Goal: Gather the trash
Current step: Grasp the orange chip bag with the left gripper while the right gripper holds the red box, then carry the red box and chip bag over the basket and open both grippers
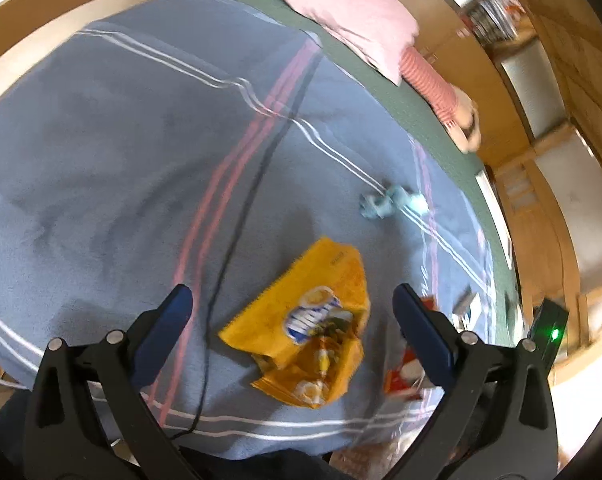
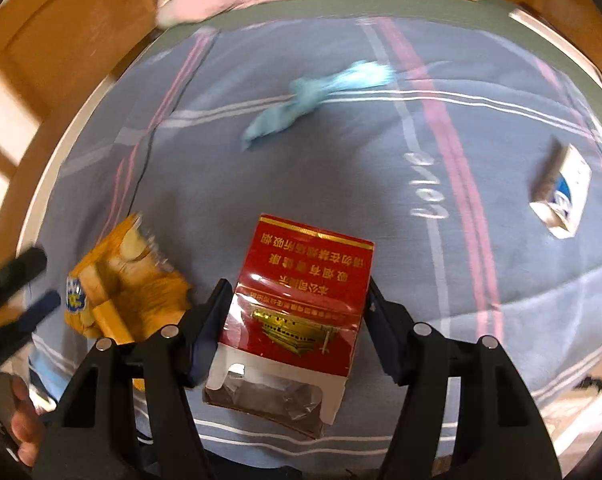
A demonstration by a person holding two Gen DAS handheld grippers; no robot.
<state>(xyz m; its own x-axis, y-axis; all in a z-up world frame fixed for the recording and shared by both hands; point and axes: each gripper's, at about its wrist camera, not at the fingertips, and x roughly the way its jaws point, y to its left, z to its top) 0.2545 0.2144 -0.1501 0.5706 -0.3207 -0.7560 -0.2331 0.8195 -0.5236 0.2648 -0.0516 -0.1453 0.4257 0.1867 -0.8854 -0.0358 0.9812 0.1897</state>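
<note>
Red cigarette pack point(image 2: 297, 316) lies on the bed blanket point(image 2: 341, 152) right between the R gripper point(image 2: 297, 312) jaws, long axis running fwd along them, jaws closed on its sides; L gripper point(image 1: 291, 312) jaws released, hanging over the yellow snack bag point(image 1: 309, 328).

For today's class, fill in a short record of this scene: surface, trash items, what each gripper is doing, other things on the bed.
surface: blue striped blanket on a bed
trash: yellow snack bag, red cigarette pack, crumpled blue tissue, blue-and-white pack
left gripper: open, above the yellow snack bag, not touching it
right gripper: fingers either side of the red cigarette pack; contact unclear
other: black cable, pink pillow
</note>
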